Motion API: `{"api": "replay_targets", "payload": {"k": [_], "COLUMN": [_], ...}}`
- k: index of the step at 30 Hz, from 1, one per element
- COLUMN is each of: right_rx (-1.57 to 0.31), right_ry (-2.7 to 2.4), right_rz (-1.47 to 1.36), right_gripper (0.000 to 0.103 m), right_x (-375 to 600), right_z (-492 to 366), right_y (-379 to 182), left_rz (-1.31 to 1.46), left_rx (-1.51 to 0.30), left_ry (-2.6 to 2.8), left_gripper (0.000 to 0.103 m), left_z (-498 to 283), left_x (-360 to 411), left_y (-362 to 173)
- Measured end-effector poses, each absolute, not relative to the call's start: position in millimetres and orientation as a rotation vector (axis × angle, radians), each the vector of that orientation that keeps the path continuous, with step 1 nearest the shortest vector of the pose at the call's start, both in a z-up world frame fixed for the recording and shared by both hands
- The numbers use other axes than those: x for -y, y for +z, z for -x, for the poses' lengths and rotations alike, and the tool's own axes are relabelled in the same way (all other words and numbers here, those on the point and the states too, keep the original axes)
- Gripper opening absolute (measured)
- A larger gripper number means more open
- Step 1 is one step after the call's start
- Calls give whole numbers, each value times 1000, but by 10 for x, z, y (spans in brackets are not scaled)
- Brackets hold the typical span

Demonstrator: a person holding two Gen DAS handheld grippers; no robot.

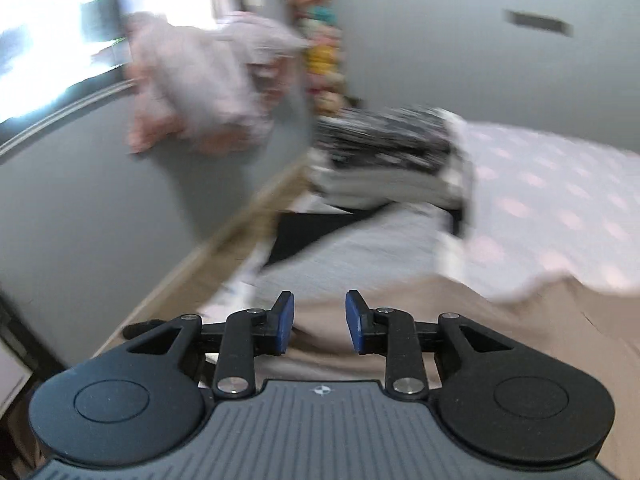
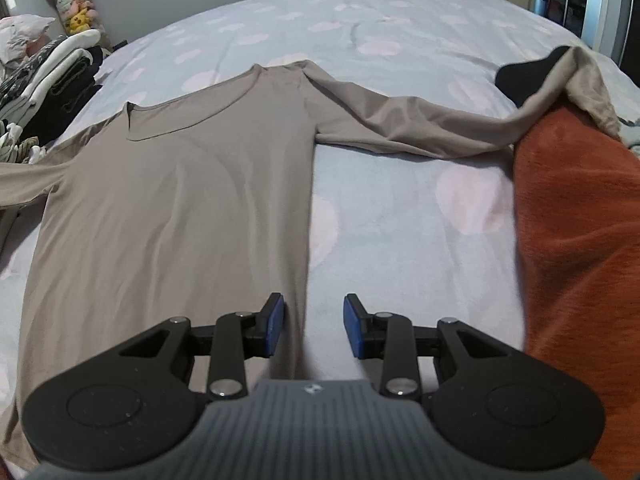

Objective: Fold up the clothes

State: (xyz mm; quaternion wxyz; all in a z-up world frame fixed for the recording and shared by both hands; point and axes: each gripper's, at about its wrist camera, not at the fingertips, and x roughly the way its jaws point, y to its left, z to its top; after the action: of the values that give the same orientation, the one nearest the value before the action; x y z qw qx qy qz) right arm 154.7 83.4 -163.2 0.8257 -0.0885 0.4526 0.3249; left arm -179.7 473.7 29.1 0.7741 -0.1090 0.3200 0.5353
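A taupe long-sleeved shirt (image 2: 172,200) lies flat, front up, on the bed with its neckline at the far end. Its right sleeve (image 2: 420,128) stretches out to the right and drapes over an orange blanket. My right gripper (image 2: 314,326) is open and empty, low over the shirt's right side seam near the hem. My left gripper (image 1: 319,322) is open and empty above taupe fabric (image 1: 400,320); that view is blurred by motion.
An orange blanket (image 2: 580,240) covers the bed's right side, with a black item (image 2: 520,76) behind it. A stack of folded clothes (image 2: 52,80) stands at the left edge, also in the left wrist view (image 1: 392,156). The bedspread (image 2: 400,220) is pale blue with pink spots.
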Motion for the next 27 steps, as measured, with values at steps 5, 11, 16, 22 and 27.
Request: {"api": "replay_targets", "payload": {"k": [5, 11, 16, 22, 27], "right_rx": [-995, -1034, -1139, -1236, -1304], "right_ry": [707, 779, 861, 907, 952], "right_rz": [239, 318, 404, 514, 585], "right_gripper": [36, 36, 36, 36, 35], "right_x": [-704, -513, -435, -489, -625], "right_z": [-1550, -1479, -1423, -1323, -1218], "right_y": [-1408, -1247, -1361, -1643, -1817], "left_rz": [185, 149, 96, 130, 194], "left_rx": [-932, -1223, -1418, -1517, -1516], "left_ry": [801, 463, 336, 283, 301], "left_gripper": [33, 34, 38, 44, 44], "left_z": [1437, 1083, 959, 1012, 1052], "left_x": [-4077, -3416, -3150, -3039, -3057], "left_y": [100, -556, -1175, -1663, -1864]}}
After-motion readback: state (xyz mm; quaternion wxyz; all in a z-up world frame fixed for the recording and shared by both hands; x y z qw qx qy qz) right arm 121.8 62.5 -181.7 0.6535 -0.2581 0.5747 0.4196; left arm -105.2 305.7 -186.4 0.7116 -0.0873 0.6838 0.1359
